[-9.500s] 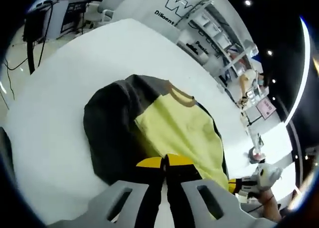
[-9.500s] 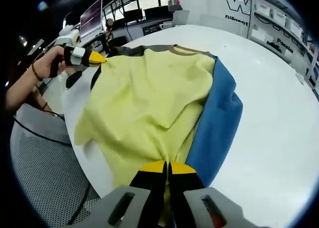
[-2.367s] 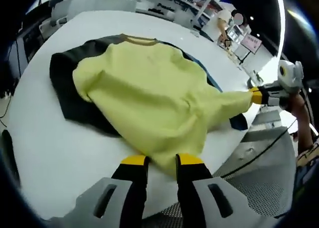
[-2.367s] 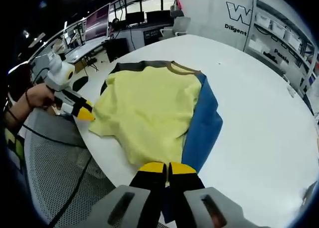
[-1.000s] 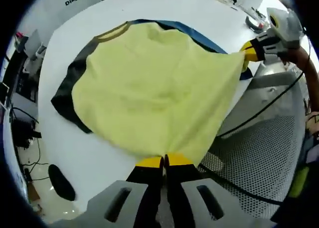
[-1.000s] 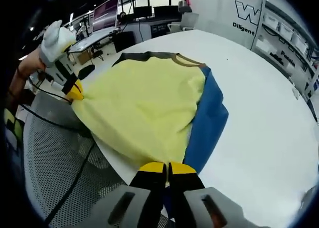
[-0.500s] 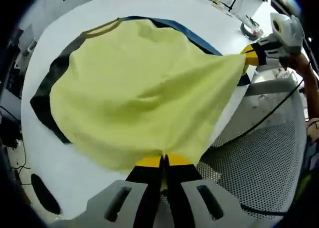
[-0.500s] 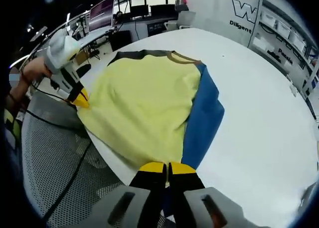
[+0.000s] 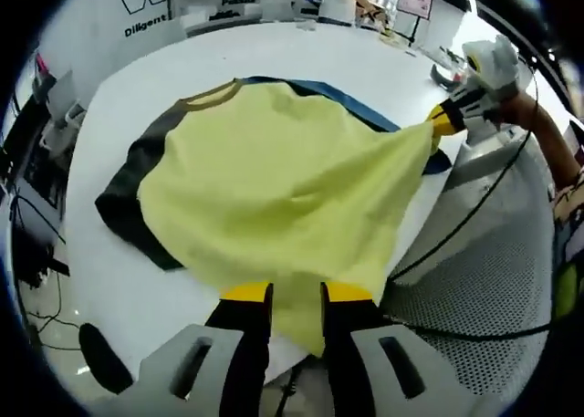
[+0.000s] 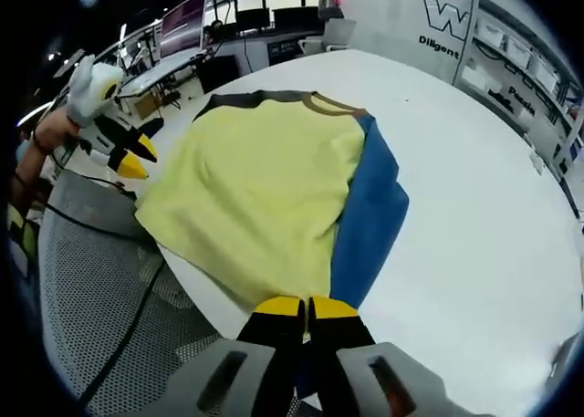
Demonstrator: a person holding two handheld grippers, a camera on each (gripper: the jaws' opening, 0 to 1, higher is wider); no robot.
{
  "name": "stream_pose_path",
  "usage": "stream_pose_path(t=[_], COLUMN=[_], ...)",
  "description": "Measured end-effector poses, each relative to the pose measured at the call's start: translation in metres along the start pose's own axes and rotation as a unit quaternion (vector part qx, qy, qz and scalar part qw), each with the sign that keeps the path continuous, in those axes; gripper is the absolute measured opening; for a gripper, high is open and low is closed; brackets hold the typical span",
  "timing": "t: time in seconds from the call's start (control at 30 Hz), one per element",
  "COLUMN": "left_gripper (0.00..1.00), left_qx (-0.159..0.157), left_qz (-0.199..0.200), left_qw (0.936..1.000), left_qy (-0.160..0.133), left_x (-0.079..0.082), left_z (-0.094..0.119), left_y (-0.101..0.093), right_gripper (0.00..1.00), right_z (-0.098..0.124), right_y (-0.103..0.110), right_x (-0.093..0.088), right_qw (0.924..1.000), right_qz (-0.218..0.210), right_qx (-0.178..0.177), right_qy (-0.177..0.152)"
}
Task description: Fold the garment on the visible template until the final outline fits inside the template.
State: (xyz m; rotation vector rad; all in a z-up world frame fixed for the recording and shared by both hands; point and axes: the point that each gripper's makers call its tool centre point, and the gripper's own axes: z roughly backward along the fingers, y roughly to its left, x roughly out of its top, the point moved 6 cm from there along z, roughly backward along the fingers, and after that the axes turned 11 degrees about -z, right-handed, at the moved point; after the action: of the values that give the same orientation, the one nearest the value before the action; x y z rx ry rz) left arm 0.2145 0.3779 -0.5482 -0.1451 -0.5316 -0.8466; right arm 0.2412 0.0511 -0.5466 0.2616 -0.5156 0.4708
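A yellow garment (image 9: 274, 180) with a tan collar (image 9: 210, 93), a dark grey side (image 9: 128, 193) and a blue side (image 10: 370, 216) lies spread on the round white table (image 10: 474, 207). My left gripper (image 9: 297, 297) is open, and the loose yellow hem hangs over the table edge between and below its jaws. In the right gripper view the left gripper (image 10: 135, 158) hovers off the garment's near-left corner, apart from the cloth. My right gripper (image 10: 307, 307) is shut on the hem beside the blue side. The left gripper view shows the right gripper (image 9: 441, 120) pulling that corner taut.
A grey perforated mesh seat (image 10: 100, 317) with a black cable (image 9: 474, 207) stands just off the table edge beside me. Desks with monitors (image 10: 192, 34) and white shelving (image 10: 511, 61) stand beyond the table. A person's hand (image 9: 534, 130) holds the right gripper.
My left gripper opened and let go of the yellow hem, then drew back from it. The freed corner settled at the table edge. The right gripper kept its hold.
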Motion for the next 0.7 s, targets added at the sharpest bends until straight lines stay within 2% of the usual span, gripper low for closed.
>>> stream_pose_path(t=[0.07,0.27,0.3,0.33,0.47,0.53,0.6,0.7], left_gripper=[0.23,0.22,0.2,0.19,0.25,0.27,0.25,0.23], left_qx=[-0.005,-0.041,-0.054,-0.05,-0.061,-0.068,-0.068,-0.064], left_qz=[-0.02,-0.027,-0.043,-0.041,-0.063,-0.057,-0.033,-0.044], left_qw=[0.9996,0.9988,0.9976,0.9978,0.9962,0.996,0.9971,0.9968], left_qy=[0.021,0.01,-0.01,-0.014,0.001,0.007,0.003,0.017], left_x=[-0.011,-0.019,-0.017,-0.017,-0.02,-0.023,-0.024,-0.025], left_z=[0.003,-0.004,-0.01,-0.013,-0.018,-0.021,-0.026,-0.027], left_y=[-0.001,-0.013,-0.017,-0.017,-0.024,-0.024,-0.022,-0.023], right_gripper=[0.0,0.0,0.0,0.0,0.0,0.0,0.0,0.0], right_z=[0.0,-0.002,-0.004,-0.004,-0.004,-0.003,-0.004,-0.004], right_y=[0.0,0.0,0.0,0.0,0.0,0.001,0.001,0.001], right_x=[0.0,-0.002,-0.003,-0.004,-0.006,-0.007,-0.009,-0.01], right_qw=[1.0,1.0,1.0,1.0,1.0,0.9999,0.9999,0.9999], right_qz=[0.002,0.0,-0.002,-0.003,-0.003,-0.006,-0.007,-0.006], right_qx=[0.0,0.001,0.001,0.002,0.004,0.005,0.005,0.005], right_qy=[0.0,0.003,0.003,0.004,0.007,0.007,0.008,0.01])
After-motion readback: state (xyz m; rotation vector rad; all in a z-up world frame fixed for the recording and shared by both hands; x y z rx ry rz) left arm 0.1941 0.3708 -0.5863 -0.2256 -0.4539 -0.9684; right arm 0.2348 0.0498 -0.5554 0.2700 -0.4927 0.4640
